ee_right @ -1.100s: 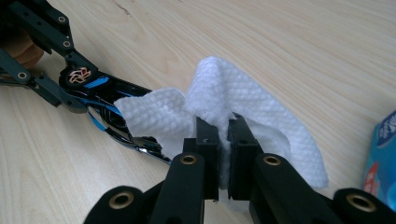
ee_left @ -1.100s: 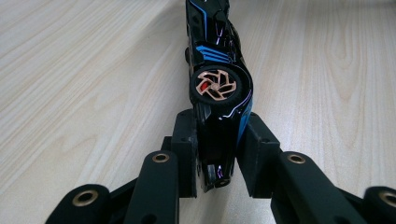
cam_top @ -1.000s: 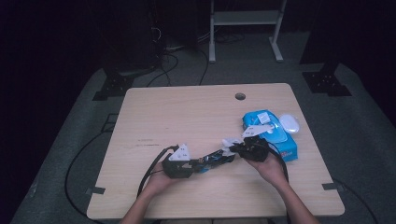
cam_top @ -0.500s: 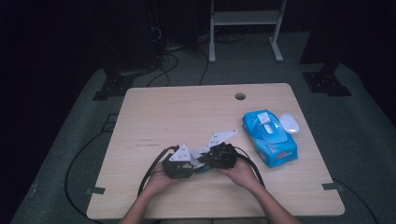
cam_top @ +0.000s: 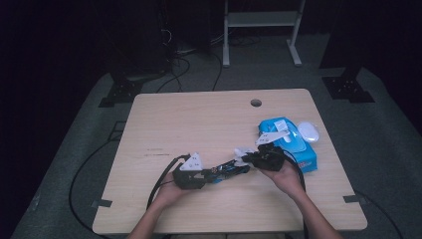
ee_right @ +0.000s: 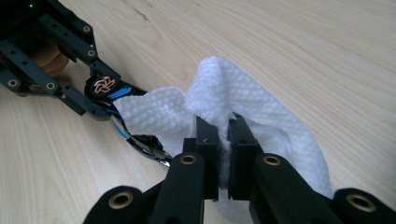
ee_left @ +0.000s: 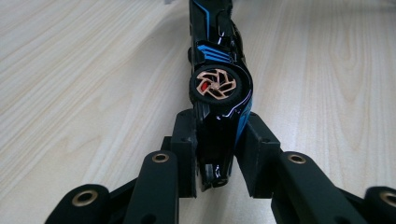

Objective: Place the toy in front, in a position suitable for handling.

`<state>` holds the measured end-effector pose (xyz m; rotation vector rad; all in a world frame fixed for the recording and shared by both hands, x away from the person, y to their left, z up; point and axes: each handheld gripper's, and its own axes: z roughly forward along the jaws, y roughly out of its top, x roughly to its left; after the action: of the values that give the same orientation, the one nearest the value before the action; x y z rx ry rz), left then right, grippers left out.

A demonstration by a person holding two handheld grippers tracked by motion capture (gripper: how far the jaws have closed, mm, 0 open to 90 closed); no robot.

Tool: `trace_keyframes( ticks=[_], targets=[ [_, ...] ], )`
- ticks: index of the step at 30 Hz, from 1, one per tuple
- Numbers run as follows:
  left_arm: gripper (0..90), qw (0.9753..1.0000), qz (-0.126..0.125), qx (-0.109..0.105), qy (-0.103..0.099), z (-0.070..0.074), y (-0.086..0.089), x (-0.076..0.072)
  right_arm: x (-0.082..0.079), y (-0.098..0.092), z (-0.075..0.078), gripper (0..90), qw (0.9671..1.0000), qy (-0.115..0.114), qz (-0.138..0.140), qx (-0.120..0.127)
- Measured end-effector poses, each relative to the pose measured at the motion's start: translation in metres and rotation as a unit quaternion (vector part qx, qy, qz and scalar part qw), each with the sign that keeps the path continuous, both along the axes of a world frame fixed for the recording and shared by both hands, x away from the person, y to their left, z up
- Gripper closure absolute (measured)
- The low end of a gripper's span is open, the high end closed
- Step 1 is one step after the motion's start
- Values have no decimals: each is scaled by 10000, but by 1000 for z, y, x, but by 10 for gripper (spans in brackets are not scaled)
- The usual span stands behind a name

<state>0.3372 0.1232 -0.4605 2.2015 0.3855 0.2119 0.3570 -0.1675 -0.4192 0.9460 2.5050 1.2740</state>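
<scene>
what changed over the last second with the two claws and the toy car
The right claw, shut on a white textured wipe, swung left along the black and blue toy car, then back right toward the blue wipe pack. The left claw stayed clamped on the car's end. Pack and white oval object did not move.

toy car (ee_left: 217, 79) glossy plastic | tissue (ee_right: 243, 100) dimpled paper | table (cam_top: 199, 119) matt wood

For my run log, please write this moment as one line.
left gripper: shut on toy car | right gripper: shut on white wipe, at car
</scene>
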Motion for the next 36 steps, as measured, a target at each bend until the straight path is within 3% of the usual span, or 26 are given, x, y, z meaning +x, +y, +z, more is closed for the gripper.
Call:
trace_keyframes(
  ticks=[6,10,13,17,18,31,34,36],
  targets=[
    [680,9998,112,-151,116,2,3,2,-2,2,-1,849,10000,-64,13,-23],
    [605,9990,180,-313,257,6,7,3,-4,3,0,849,9999,-98,17,-68],
    [538,9977,217,-430,471,11,11,6,-5,3,0,849,9999,-126,45,-84],
    [510,9955,250,-678,607,20,15,9,-7,3,-1,849,9998,-183,60,-103],
    [507,9946,257,-708,718,21,16,11,-7,3,-1,848,9998,-188,52,-89],
    [461,9879,477,-852,1209,27,9,27,-8,2,-3,848,9996,-264,80,-36],
    [458,9878,539,-752,1255,27,9,29,-9,1,-3,848,9996,-265,85,-30],
    [450,9854,576,-791,1390,24,9,30,-9,1,-3,848,9995,-289,88,-35]
  ],
)
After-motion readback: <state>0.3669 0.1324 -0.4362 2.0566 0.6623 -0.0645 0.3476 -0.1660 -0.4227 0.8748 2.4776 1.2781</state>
